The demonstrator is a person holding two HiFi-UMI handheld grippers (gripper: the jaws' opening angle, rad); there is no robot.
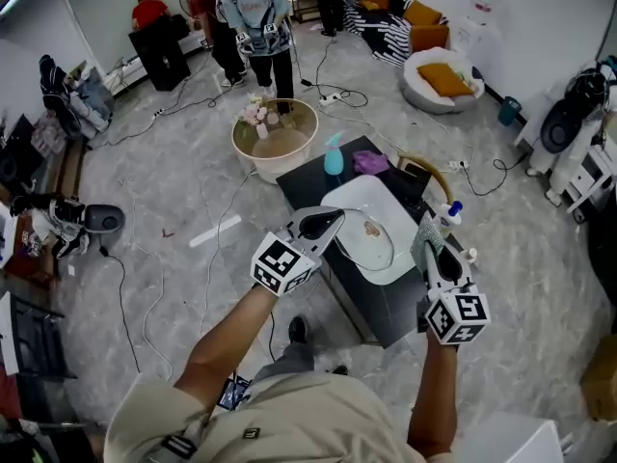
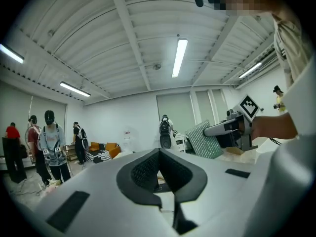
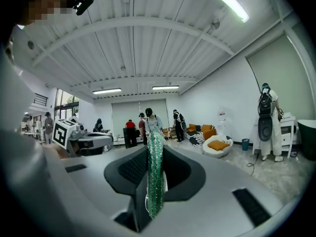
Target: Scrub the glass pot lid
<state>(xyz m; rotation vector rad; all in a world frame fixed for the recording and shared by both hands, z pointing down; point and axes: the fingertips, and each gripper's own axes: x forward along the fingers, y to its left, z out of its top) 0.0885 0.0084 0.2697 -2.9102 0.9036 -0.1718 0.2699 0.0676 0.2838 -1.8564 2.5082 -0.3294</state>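
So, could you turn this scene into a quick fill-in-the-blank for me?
1. The right tongs are shut on a ___ scrub pad.
2. The glass pot lid lies in a ___ tray.
3. The spray bottle on the dark table is ___.
Missing words: green; white; blue.

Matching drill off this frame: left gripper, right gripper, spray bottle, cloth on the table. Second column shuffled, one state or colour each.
Column 1
1. left gripper
2. right gripper
3. spray bottle
4. cloth

Column 2
A. purple
B. fingers shut on the green scrub pad
C. teal
D. fingers together, nothing between them

Pairs: 1-D, 2-B, 3-C, 4-A
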